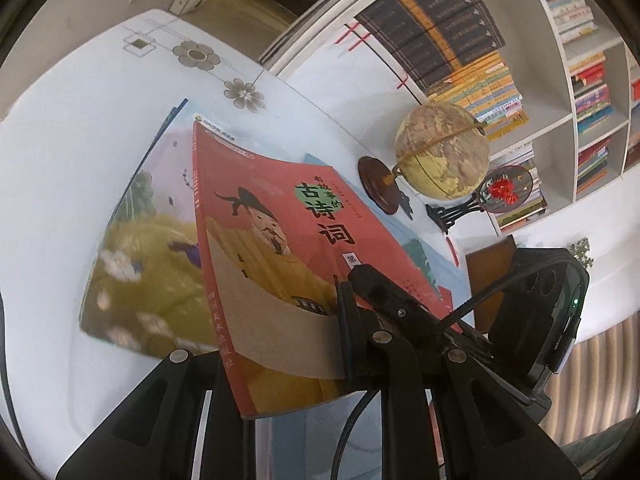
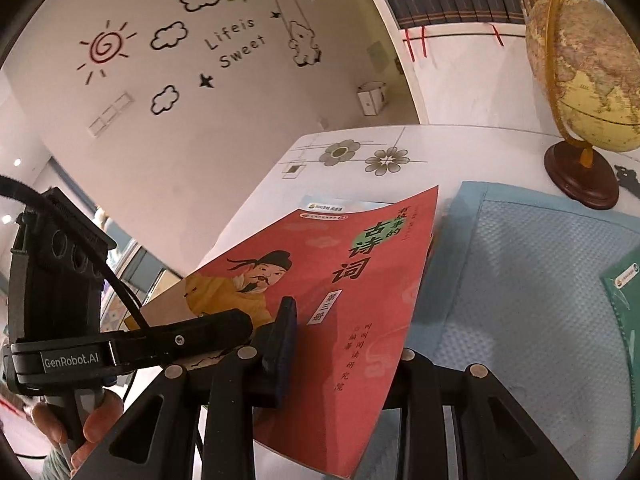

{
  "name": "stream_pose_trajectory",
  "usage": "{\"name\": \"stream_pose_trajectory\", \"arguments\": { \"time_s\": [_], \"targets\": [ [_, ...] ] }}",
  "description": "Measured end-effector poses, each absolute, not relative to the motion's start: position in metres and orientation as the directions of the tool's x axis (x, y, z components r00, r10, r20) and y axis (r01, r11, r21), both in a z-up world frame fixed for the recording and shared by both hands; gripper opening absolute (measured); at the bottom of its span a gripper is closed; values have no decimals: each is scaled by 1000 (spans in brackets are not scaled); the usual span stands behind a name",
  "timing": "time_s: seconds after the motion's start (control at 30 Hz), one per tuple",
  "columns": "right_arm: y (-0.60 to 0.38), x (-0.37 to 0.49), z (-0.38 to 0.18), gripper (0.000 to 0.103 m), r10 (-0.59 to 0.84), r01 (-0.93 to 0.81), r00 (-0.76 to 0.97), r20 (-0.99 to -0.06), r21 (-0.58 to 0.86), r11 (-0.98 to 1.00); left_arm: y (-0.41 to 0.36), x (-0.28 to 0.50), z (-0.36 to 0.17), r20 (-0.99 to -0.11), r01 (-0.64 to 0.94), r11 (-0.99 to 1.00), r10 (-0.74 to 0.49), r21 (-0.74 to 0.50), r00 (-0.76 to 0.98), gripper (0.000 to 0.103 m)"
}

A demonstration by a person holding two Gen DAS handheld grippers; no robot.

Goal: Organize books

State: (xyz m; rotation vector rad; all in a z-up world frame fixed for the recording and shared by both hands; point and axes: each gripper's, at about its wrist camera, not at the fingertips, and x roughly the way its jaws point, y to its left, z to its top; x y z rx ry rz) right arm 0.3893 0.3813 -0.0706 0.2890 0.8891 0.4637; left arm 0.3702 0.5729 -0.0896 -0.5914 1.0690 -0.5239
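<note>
A red paperback [image 1: 276, 248] with a yellow-robed figure on its cover hangs tilted above the table, held by both grippers. My left gripper [image 1: 338, 304] is shut on its near edge; one blue-padded finger lies on the cover and the other is hidden under the book. My right gripper [image 1: 374, 278] pinches the same corner from the right. In the right wrist view the red paperback [image 2: 360, 280] runs between my right gripper [image 2: 290, 320], shut on it, and the left gripper [image 2: 240, 326], which comes in from the left. An illustrated yellow-green book [image 1: 140, 264] lies flat on the table under the paperback.
A globe [image 1: 442, 152] on a dark wooden base and a small round ornament [image 1: 506, 190] stand at the table's far side. Behind them is a white bookshelf [image 1: 568, 92] packed with books. A blue mat [image 2: 520, 280] covers part of the table, with a green book [image 2: 624, 320] at its right edge.
</note>
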Motion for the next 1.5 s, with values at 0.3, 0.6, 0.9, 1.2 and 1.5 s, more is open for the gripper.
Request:
{"name": "stream_pose_trajectory", "arguments": {
  "time_s": [0.3, 0.6, 0.9, 1.2, 1.5],
  "targets": [
    [399, 408, -89, 29, 479, -209, 521, -707, 438, 874, 599, 381, -121, -657, 13, 700, -675, -714, 336, 24],
    [416, 404, -108, 29, 499, -209, 464, -732, 456, 865, 639, 362, -143, -674, -115, 685, -647, -719, 357, 24],
    [424, 403, -122, 35, 492, -198, 417, -764, 453, 870, 664, 342, -144, -732, -203, 728, -543, -655, 412, 24],
    [439, 395, -123, 53, 490, -269, 382, -783, 413, 870, 670, 322, -134, -740, -222, 740, -500, -635, 451, 24],
    [414, 359, -126, 53, 408, -326, 304, -861, 309, 894, 637, 307, -118, -743, -158, 774, -497, -613, 447, 24]
  ]
}}
